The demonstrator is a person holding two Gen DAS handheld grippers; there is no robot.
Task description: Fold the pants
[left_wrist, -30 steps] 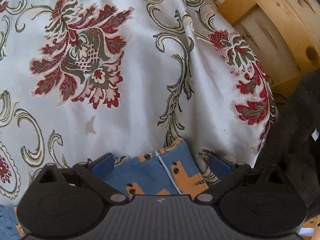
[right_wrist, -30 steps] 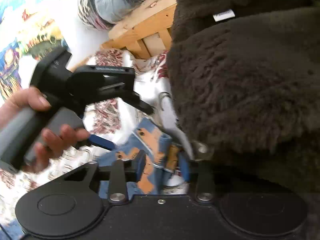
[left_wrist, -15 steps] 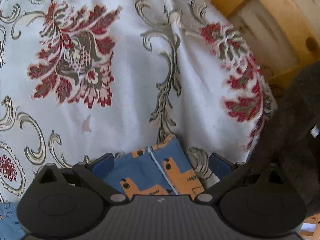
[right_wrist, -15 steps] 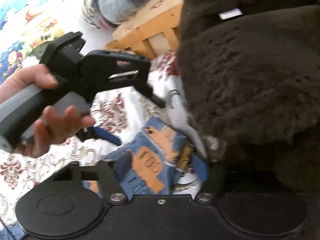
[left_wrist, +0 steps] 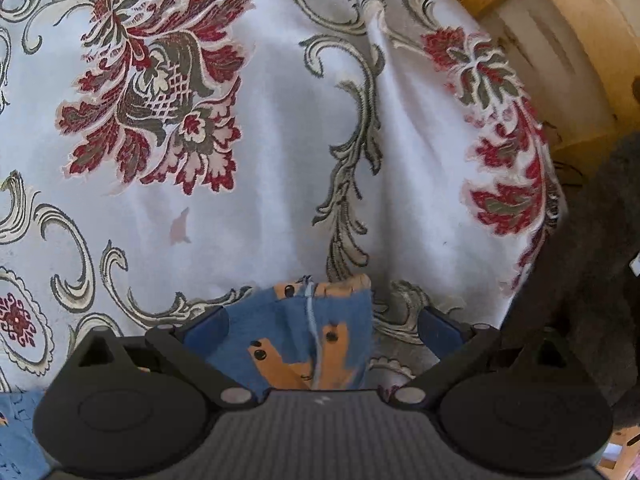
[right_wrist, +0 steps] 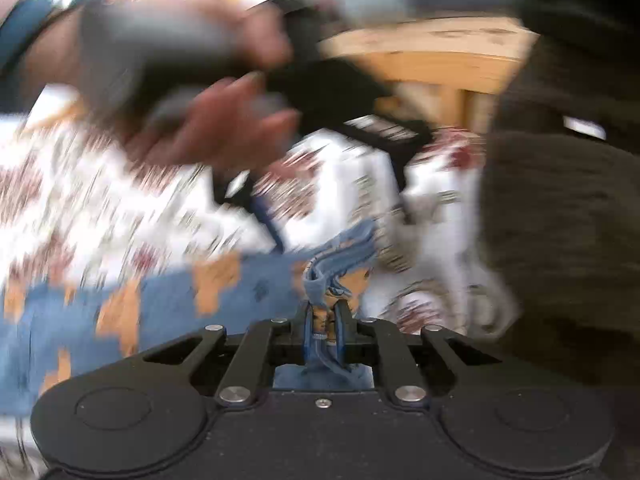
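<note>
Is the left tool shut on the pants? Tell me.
No: the left tool stands wide open, the pants lying loose between its fingers.

the left gripper (left_wrist: 320, 326) has its two blue-padded fingers (left_wrist: 206, 326) spread wide, pointing forward over the cloth-covered surface, with nothing pinched between them. the right gripper (right_wrist: 325, 314) has its fingers drawn close together, clamped on a bunched fold of the pants (right_wrist: 340, 264). in the right wrist view, which is heavily blurred, a bare hand (right_wrist: 216, 128) wraps around the grey handle of the left gripper, fingers curled under it, up and to the left of the right gripper.
</note>
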